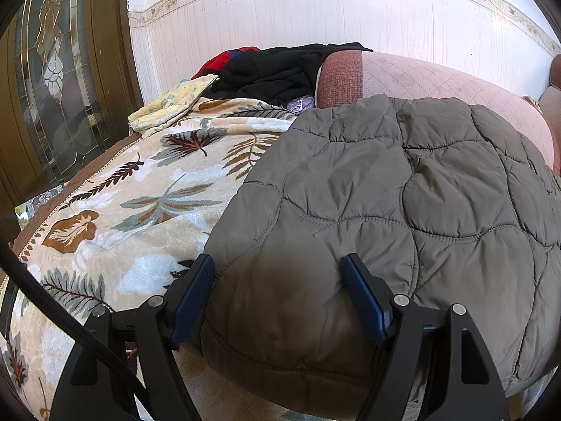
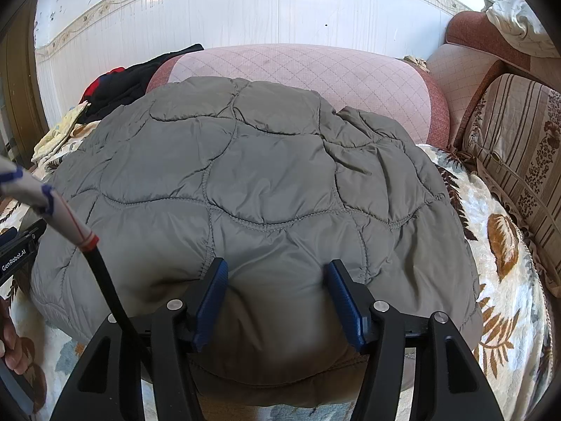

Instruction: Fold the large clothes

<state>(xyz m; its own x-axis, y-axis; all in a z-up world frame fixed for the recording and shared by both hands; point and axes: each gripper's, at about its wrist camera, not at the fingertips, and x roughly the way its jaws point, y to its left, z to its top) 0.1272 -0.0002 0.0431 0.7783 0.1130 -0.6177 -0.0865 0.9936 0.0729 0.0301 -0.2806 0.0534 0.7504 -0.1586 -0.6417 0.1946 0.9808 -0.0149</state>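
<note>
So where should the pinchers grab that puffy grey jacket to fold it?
Probably the near hem of the grey jacket, coming from the front. That rolled edge faces both grippers, left gripper and right gripper, each open with jacket fabric between its fingers; its far edge lies against the pink cushion.

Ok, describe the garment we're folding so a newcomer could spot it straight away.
Start at the sofa's pink quilted backrest; on the leaf-print blanket in front of it lies a grey quilted jacket, its far edge against that backrest. Unlike the dark clothes pile at the far left, it is puffy, spread flat, and stitched in wavy lines.
</note>
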